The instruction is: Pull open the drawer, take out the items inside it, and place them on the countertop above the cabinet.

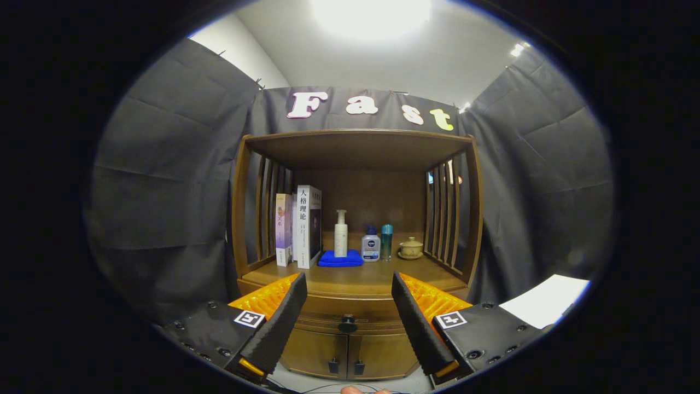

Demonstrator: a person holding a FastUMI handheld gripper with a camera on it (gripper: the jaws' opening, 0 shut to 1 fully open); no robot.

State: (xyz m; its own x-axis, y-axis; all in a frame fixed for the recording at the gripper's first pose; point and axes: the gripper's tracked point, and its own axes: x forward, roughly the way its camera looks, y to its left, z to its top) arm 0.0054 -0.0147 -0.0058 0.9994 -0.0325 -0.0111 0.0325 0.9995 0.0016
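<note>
The gripper [348, 303] is held released, its two fingers spread wide and grasping nothing, facing a dark wooden cabinet [240, 219] from a little way off. Between the fingers and beyond them sits the drawer [350, 309], fully closed, with a round dark knob [347, 324] at the middle of its front. Below it are two small doors [344, 350], also closed.

Above the drawer, the worktop [361, 279] already carries a row of things towards the back: two upright books [299, 225] on one side, a white pump bottle [340, 233] standing on a folded blue cloth [340, 258], a small clear bottle with a blue cap [371, 244], a slim teal bottle [386, 242] just beside it, and a lidded ceramic cup on a saucer [410, 248]. The front strip of the worktop is bare.

I judge this as the very first step: the approach to the knob, with nothing pulled yet and the drawer's contents hidden. The next move calls for bringing the fingers forward and slightly down so the knob lies between them, closing on it, then drawing straight back
</note>
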